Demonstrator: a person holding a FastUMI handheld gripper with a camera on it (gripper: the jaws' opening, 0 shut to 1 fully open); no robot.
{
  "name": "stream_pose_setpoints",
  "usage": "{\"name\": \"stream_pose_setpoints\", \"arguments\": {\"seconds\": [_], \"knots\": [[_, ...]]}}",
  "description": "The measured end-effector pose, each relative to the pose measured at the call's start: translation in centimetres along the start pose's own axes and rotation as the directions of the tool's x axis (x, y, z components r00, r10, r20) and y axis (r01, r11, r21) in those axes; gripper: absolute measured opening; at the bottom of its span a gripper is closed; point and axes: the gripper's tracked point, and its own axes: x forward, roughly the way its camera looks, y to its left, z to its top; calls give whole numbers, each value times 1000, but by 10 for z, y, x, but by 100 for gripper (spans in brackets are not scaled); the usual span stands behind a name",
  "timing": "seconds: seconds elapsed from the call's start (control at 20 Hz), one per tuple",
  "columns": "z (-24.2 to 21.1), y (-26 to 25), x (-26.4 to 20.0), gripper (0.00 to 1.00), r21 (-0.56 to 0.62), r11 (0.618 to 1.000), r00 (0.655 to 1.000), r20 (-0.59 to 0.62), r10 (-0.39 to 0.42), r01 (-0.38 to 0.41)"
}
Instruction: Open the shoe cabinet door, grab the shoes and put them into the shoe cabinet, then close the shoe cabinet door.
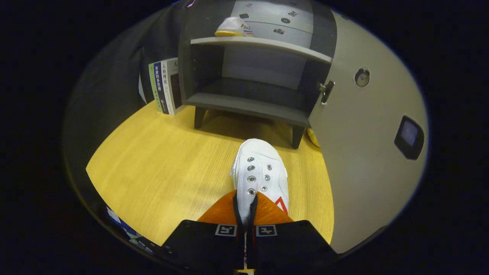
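A white canvas lace-less sneaker with metal eyelets (259, 175) is pinched at its tongue between the closed fingers of the gripper (246, 214), toe pointing at the dark grey two-shelf shoe cabinet (252, 103). Its pale grey door (366, 152) stands swung wide open. A second white sneaker with a yellow sole (233, 27) sits on the upper shelf.

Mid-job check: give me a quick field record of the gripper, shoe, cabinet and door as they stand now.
gripper: jaws closed on the shoe's tongue
shoe: white, held, toe pointing at the cabinet
cabinet: on the table, lower shelf bare
door: swung open, to the right of the shoe
second shoe: on top of the cabinet
books: upright, left of the cabinet
table: wood top
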Motion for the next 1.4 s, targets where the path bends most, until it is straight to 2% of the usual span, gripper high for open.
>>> {"name": "stream_pose_setpoints", "arguments": {"seconds": [0.25,0.45,0.55,0.8,0.95,1.15,1.4], "knots": [[90,-6,-53,4,21,1000,991,131,13,-15],[171,-10,-81,4,23,999,964,265,23,-30],[202,-16,-84,4,-9,1000,952,305,1,2],[296,-32,-92,4,16,998,906,419,-54,52],[346,-47,-82,4,12,995,884,458,-96,101],[400,-76,-51,4,-22,978,862,475,-174,209],[443,-104,5,4,-5,968,870,439,-222,250]]}}
